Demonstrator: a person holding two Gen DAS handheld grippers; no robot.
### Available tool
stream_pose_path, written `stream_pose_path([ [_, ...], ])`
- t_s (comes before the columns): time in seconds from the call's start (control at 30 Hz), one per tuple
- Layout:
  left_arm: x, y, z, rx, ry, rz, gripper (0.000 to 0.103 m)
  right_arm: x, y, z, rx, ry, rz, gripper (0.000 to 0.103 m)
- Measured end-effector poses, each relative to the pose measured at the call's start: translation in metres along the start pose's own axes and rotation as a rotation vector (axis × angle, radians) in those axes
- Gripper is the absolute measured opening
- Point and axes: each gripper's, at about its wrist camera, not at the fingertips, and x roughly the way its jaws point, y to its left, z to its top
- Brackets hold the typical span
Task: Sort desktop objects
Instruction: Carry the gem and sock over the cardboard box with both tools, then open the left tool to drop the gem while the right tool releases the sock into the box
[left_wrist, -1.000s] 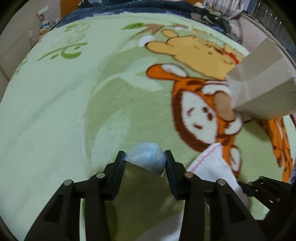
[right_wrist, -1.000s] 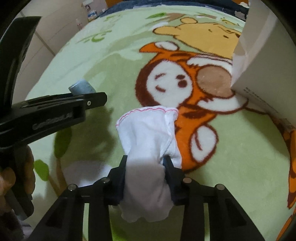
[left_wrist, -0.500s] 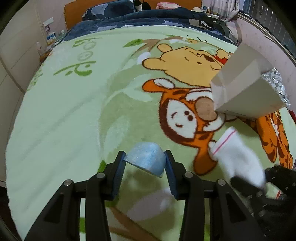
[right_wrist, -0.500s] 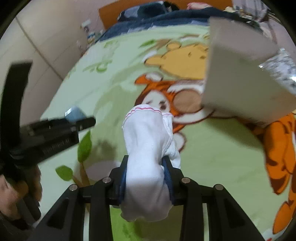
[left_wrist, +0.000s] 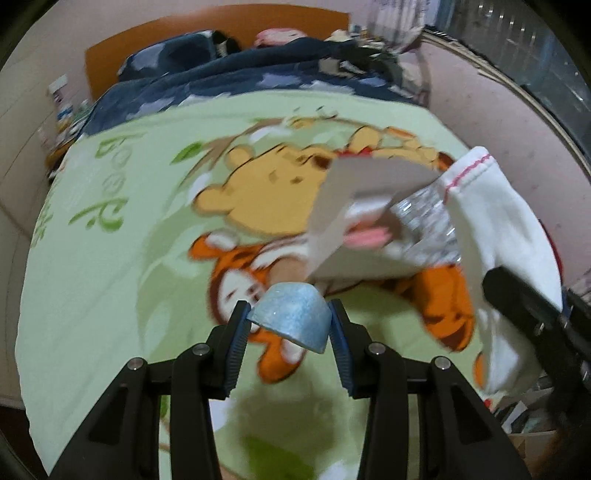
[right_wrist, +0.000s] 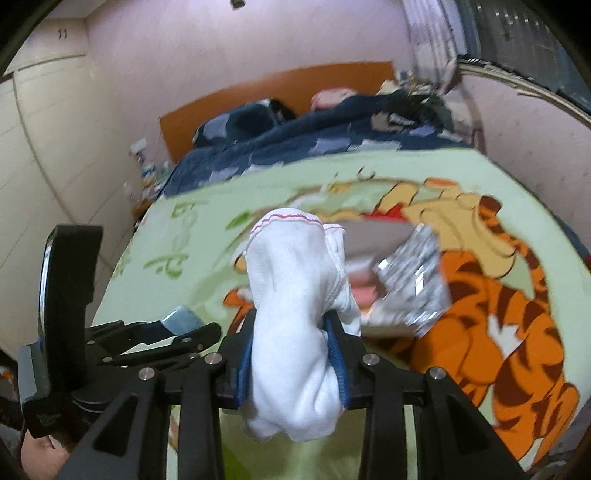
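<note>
My left gripper is shut on a pale blue glittery half-dome object and holds it high above the green cartoon blanket. My right gripper is shut on a white sock with a pink-stitched cuff, also lifted. The sock shows at the right of the left wrist view. An open white box with a silvery foil lining stands on the blanket ahead; it also shows in the right wrist view. The left gripper shows at the left of the right wrist view.
A dark blue quilt lies bunched at the far end of the bed against an orange headboard. A pink wall and a window with a curtain are at the right. Small items stand left of the bed.
Both grippers have risen well above the blanket with their loads. The views tilted up, so the box's open top and the headboard now show.
</note>
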Motion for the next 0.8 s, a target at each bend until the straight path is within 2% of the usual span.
stream_pose_path([
  [0.17,0.002,-0.037,0.036,0.048,0.003,-0.013,0.043,-0.007,-0.019,0.021,0.020,-0.045,-0.020,0.035],
  [0.37,0.014,-0.062,0.048,0.098,0.031,0.020,0.043,0.000,-0.036,0.032,0.034,-0.045,-0.044,0.035],
  [0.8,0.040,-0.068,0.059,0.124,0.062,0.058,0.043,0.033,-0.055,0.026,0.068,0.016,-0.055,0.035],
])
